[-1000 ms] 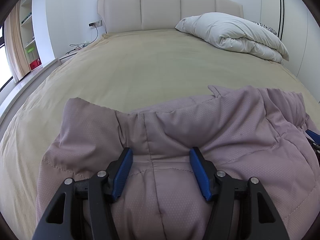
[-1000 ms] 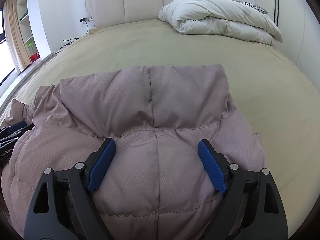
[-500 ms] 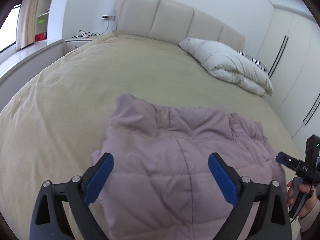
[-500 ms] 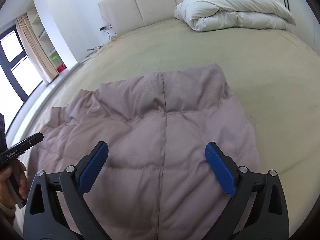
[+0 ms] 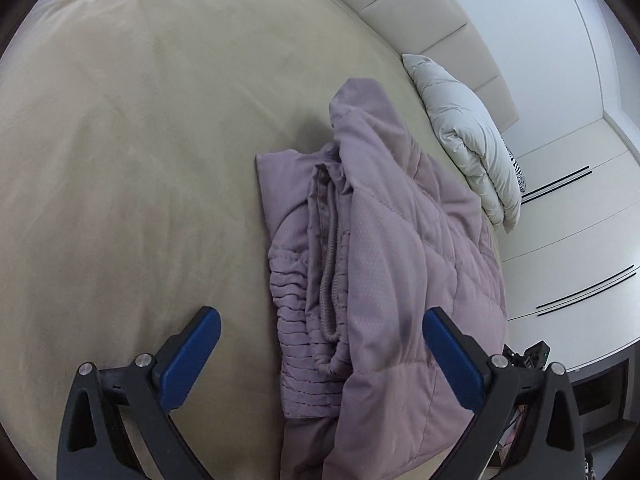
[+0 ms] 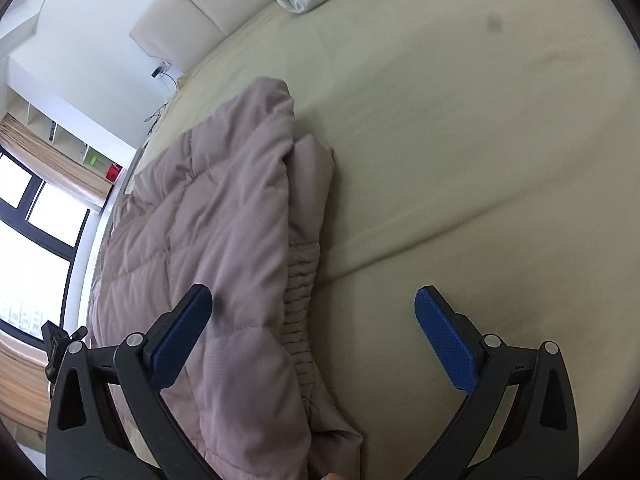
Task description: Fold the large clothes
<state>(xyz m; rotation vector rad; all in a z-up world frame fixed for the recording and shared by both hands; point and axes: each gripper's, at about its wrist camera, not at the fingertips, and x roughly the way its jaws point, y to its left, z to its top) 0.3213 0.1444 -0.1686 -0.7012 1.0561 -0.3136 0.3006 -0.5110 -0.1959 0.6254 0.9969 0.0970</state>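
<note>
beige bed [image 5: 140, 128] with padded headboard [image 5: 432, 28], white wardrobe [image 5: 580, 208], bright window [image 6: 24, 216].

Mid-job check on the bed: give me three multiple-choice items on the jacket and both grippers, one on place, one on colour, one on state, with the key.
1. Where does the jacket lie?
A. On the tan bed cover
B. On the white duvet
C. On the floor

2. What colour are the gripper pads?
A. Red
B. Blue
C. Green

3. How do the left gripper and right gripper stand?
A. Both clamped on the jacket
B. One open, one clamped
C. Both open, gripping nothing

Key: 1 A, the jacket rests on the cover, apart from the duvet by the headboard. 2 B, all pads show blue. 3 C, the jaws have just been opening and no pad presses fabric.
</note>
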